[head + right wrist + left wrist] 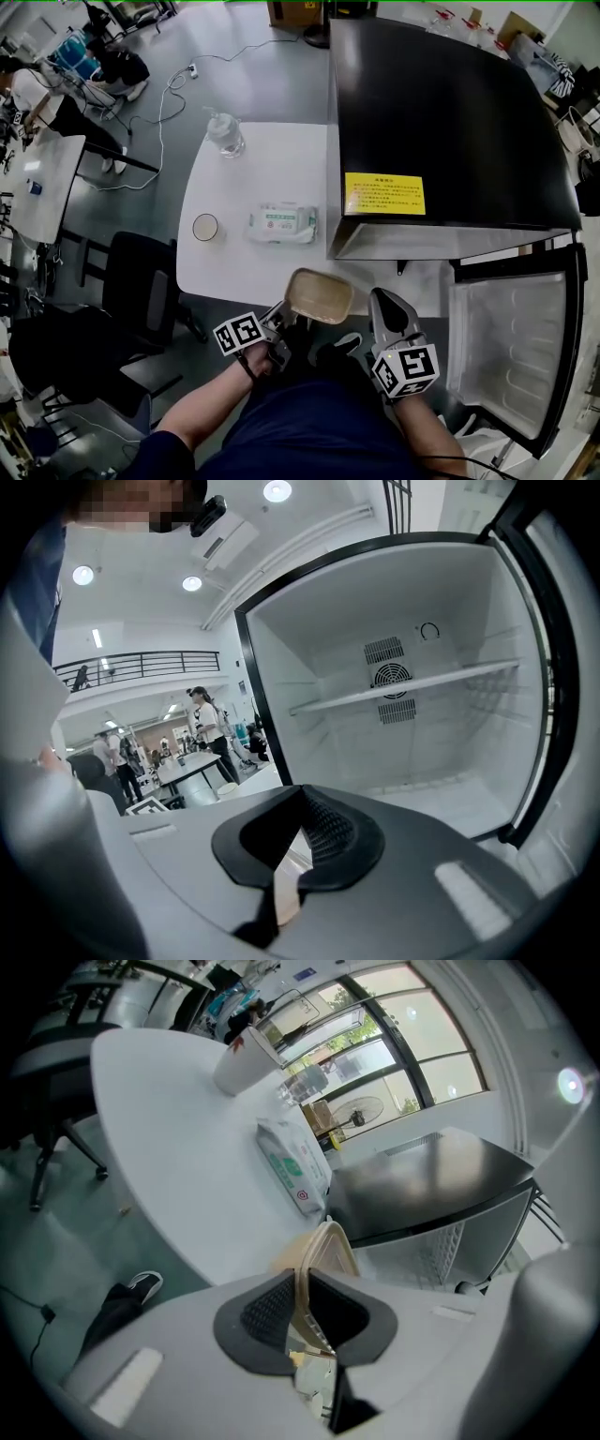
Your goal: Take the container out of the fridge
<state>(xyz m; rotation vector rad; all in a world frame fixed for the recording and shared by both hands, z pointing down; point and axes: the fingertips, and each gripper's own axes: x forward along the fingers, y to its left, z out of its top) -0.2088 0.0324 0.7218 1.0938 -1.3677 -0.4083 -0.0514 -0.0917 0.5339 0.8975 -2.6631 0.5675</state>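
While the container (320, 295) is gripped at its near-left rim, it is seen already outside the fridge (441, 131), hanging over the near edge of the desk (262, 272) and just left of the open compartment.

- Left gripper (284, 314): jaws closed on the container's thin wall. In the left gripper view the tan rim (328, 1246) is seen clamped edge-on between the pads, and the body runs forward, away from the jaws.
- Long axis: laid roughly left to right in the head view, the far end pointed toward the fridge.
- Right gripper (386, 305): jaws drawn together with nothing between them, as confirmed in the right gripper view (298, 841). It is held just right of the container, not touching it, and is the hand nearer the fridge door (506, 352).
- Contents: the container is read as empty, with a plain tan inside and nothing made out in it. The fridge compartment and its shelf (412, 686) are seen bare.
- On the desk: a pack of wipes (282, 224), a cup (205, 227) and a clear bottle (226, 134), all well ahead of the container. Bare surface is left between the wipes and the near edge.

Judgement: the removal is taken as done. A set-down would be made forward and slightly left onto that bare strip. The door is left for the free right hand.
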